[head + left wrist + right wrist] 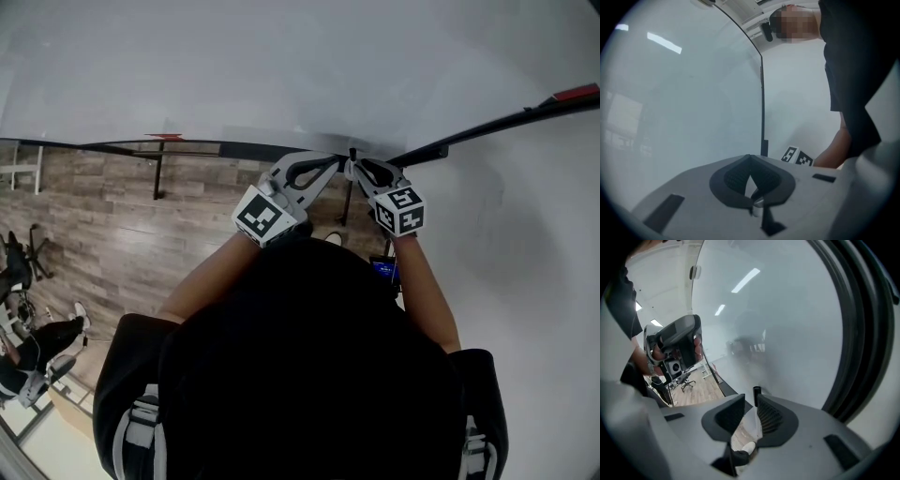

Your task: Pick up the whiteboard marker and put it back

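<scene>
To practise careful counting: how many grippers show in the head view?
2. The left gripper is left of centre, the right gripper beside it; their tips nearly meet at the whiteboard ledge.

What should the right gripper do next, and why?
Probably ease the right gripper slightly forward: its jaws stand apart with nothing gripped, and the black marker stands just beyond their tips, in front of the whiteboard.

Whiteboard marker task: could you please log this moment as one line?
left tongs: shut, empty | right tongs: open | whiteboard marker: dark end just past right tongs, ungripped | whiteboard: close ahead
</scene>
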A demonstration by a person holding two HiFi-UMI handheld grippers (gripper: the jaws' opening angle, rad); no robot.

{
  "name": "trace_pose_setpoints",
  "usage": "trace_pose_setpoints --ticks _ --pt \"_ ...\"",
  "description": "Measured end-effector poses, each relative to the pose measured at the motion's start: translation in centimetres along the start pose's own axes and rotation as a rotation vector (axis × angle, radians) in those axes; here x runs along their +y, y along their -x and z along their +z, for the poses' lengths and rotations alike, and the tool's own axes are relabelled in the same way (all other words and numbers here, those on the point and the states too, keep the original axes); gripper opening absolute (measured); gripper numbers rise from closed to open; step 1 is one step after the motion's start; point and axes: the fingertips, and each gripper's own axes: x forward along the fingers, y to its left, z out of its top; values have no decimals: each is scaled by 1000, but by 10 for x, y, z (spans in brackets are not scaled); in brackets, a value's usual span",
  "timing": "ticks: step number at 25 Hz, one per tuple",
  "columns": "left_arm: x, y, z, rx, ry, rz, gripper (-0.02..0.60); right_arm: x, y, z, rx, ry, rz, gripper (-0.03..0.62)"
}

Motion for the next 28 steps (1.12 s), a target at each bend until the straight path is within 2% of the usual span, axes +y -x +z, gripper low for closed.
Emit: trace_pose_setpoints --ticks 6,14,20,23,28 --pt "11 -3 -3 1 32 -2 3 -8 -17 -3 39 10 -14 89" --pt "17 -3 -4 15 25 -16 3 -9 -33 -5 80 21 -11 94" --pt "22 -6 -6 14 55 -1 3 -10 -41 -10 102 48 -8 77" --pt "21 -2 -4 15 59 6 3 -8 -37 -6 86 61 -19 71" --pt "14 5 2 7 41 20 3 -1 -18 8 -18 89 -40 63"
